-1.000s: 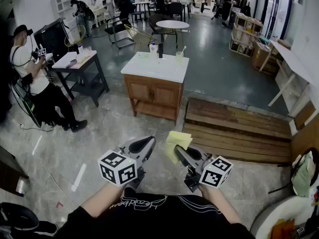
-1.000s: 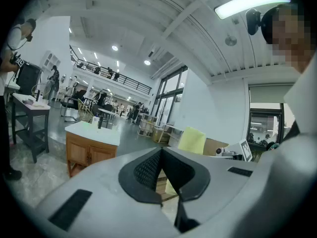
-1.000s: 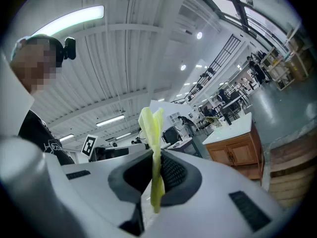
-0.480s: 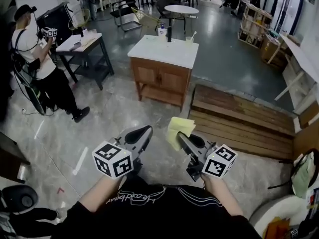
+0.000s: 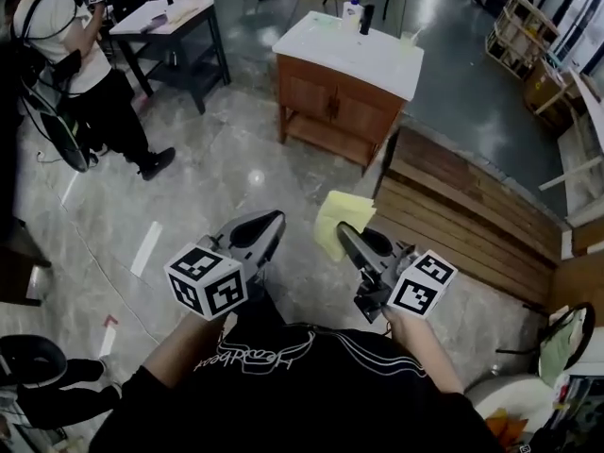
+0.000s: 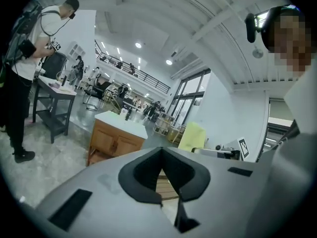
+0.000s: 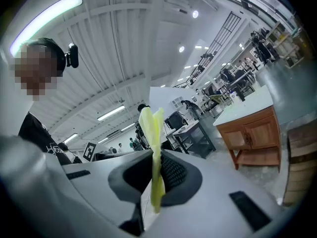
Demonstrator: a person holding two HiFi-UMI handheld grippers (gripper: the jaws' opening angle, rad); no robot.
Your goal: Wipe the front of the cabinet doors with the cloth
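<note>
Two hand-held grippers are seen from the head view above a grey marbled floor. Left gripper (image 5: 267, 223): its jaws are closed tip to tip with nothing between them, as the left gripper view confirms. Right gripper (image 5: 345, 231): its jaws are clamped on a folded yellow cloth (image 5: 337, 221). In the right gripper view the folds of the cloth rise above the pads and a short end hangs below them. A wooden cabinet (image 5: 342, 97) with a white top stands well ahead of both grippers and apart from the cloth, with its two doors (image 5: 326, 104) closed. On the top stand a bottle (image 5: 352, 8), a dark upright object (image 5: 367, 17) and a cup (image 5: 408, 38). A slatted wooden platform (image 5: 453, 220) lies just beside the cabinet, on its right. At upper left a person (image 5: 90, 83) in a white shirt stands by a dark table (image 5: 170, 17).
</note>
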